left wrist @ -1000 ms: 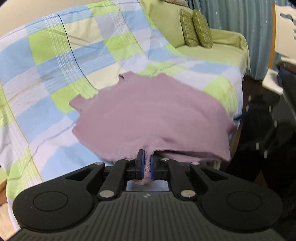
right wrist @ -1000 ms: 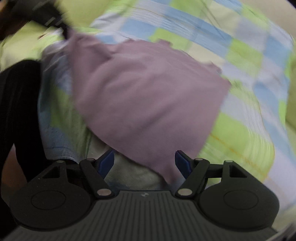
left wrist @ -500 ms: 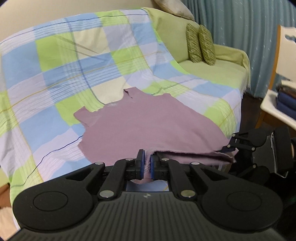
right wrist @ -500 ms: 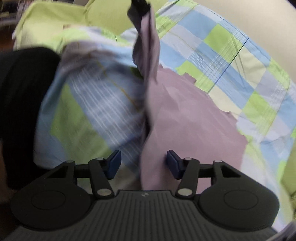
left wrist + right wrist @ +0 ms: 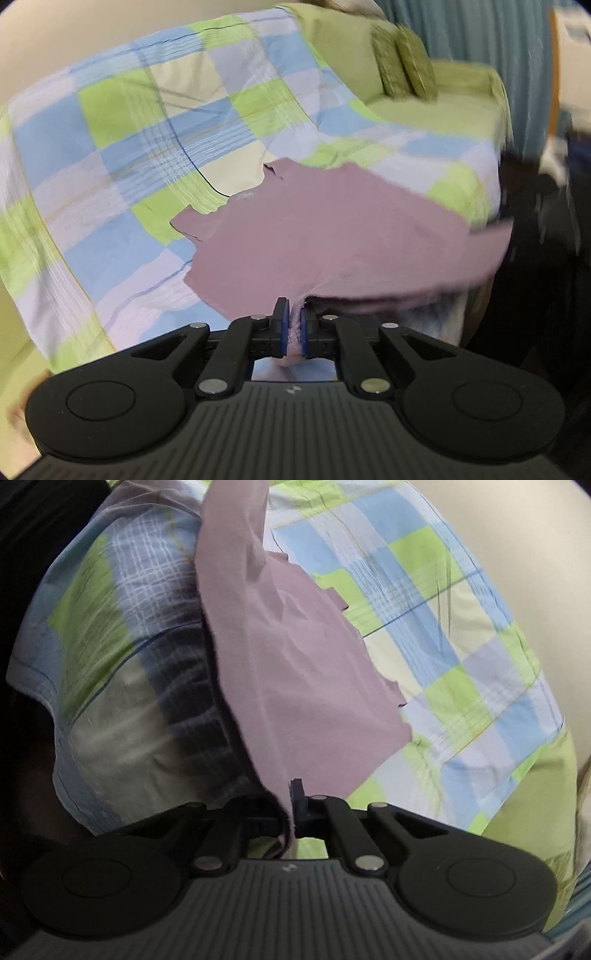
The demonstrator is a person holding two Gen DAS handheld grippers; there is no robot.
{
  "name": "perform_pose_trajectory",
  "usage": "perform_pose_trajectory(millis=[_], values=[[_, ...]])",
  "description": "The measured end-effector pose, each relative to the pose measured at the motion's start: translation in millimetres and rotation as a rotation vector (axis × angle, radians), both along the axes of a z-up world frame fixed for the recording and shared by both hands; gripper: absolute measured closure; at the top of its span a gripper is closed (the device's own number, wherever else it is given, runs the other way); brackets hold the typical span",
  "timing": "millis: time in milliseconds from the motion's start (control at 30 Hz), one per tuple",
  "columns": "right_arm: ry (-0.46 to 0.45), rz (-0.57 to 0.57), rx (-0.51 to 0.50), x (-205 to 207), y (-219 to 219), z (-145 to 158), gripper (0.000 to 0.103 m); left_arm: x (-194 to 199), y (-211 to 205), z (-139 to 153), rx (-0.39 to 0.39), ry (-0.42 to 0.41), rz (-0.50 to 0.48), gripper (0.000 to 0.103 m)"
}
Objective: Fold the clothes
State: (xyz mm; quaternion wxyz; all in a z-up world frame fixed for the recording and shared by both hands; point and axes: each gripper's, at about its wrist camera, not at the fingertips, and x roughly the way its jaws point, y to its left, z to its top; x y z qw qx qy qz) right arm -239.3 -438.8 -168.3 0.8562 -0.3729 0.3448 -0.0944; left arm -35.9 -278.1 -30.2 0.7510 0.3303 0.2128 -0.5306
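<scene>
Garment: mauve cloth garment (image 5: 325, 229) lying on a checked sheet, its near edge lifted off the surface.
Sheet: blue, green and cream checked sheet (image 5: 122, 155) draped over a sofa, seat and backrest covered.
Left tongs: left tongs (image 5: 291, 328) closed tight on a pinch of the garment's near hem; pink fabric shows between the blue pads.
Right tongs: right tongs (image 5: 291, 812) closed on the garment's edge (image 5: 295, 686), the cloth rising away from them in a long fold.
Sofa: green sofa (image 5: 443, 110) beyond the sheet, uncovered at its far end.
Cushions: two green patterned cushions (image 5: 402, 66) upright against the backrest.
Background: teal curtain (image 5: 480, 33) behind the sofa; right side blurred.
</scene>
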Motion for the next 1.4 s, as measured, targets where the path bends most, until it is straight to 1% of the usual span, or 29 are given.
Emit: perform_pose_trajectory(millis=[100,167,300,367,433,533,700,800,867,900,967,1033,1067,1100,1133,1167,1233,1267,1333,1400], values=[[-0.01,-0.007,-0.006,-7,-6,17,0.103,-17,13,-9,0.042,0.017,-0.068,0.099],[-0.026,-0.015,0.007,-14,-7,31,0.103,-31,26,-19,0.064,0.062,-0.11,0.1],[-0.016,0.002,0.036,-27,0,44,0.103,-38,36,-29,0.077,0.121,-0.125,0.1],[0.027,0.039,0.036,-28,3,50,0.103,-40,39,-33,0.08,0.148,-0.129,0.1],[0.063,0.072,0.039,-23,-1,58,0.103,-26,31,-31,0.08,0.16,-0.127,0.1],[0.111,0.109,0.082,-2,-22,81,0.103,5,11,-23,0.078,0.168,-0.118,0.1],[0.203,0.123,0.275,61,-80,106,0.103,72,-34,-37,0.088,0.198,-0.069,0.1],[0.262,0.11,0.445,110,-133,92,0.103,108,-57,-60,0.11,0.241,-0.039,0.099],[0.284,0.083,0.551,127,-155,78,0.103,124,-62,-73,0.113,0.286,-0.021,0.099],[0.301,0.065,0.638,136,-169,68,0.102,131,-63,-79,0.109,0.308,-0.011,0.099],[0.301,0.042,0.759,144,-189,52,0.097,140,-59,-87,0.082,0.348,0.01,0.098],[0.24,0.01,0.904,141,-210,43,0.087,145,-52,-92,0.038,0.389,0.027,0.095],[0.222,0.001,0.939,138,-215,40,0.085,147,-46,-94,0.009,0.412,0.038,0.094],[0.19,-0.011,0.982,132,-222,37,0.078,148,-41,-96,-0.016,0.431,0.047,0.094],[0.141,-0.032,1.036,122,-229,33,0.076,148,-37,-98,-0.033,0.442,0.053,0.094],[0.118,-0.041,1.062,117,-232,31,0.075,148,-35,-99,-0.043,0.448,0.06,0.094],[0.028,-0.065,1.125,99,-236,25,0.075,148,-31,-100,-0.068,0.461,0.075,0.094],[0.002,-0.07,1.134,94,-237,23,0.075,146,-29,-101,-0.081,0.464,0.083,0.094],[-0.087,-0.072,1.172,81,-234,19,0.075,143,-31,-100,-0.092,0.456,0.092,0.094],[-0.128,-0.065,1.192,79,-234,19,0.075,142,-32,-100,-0.104,0.451,0.095,0.094]])
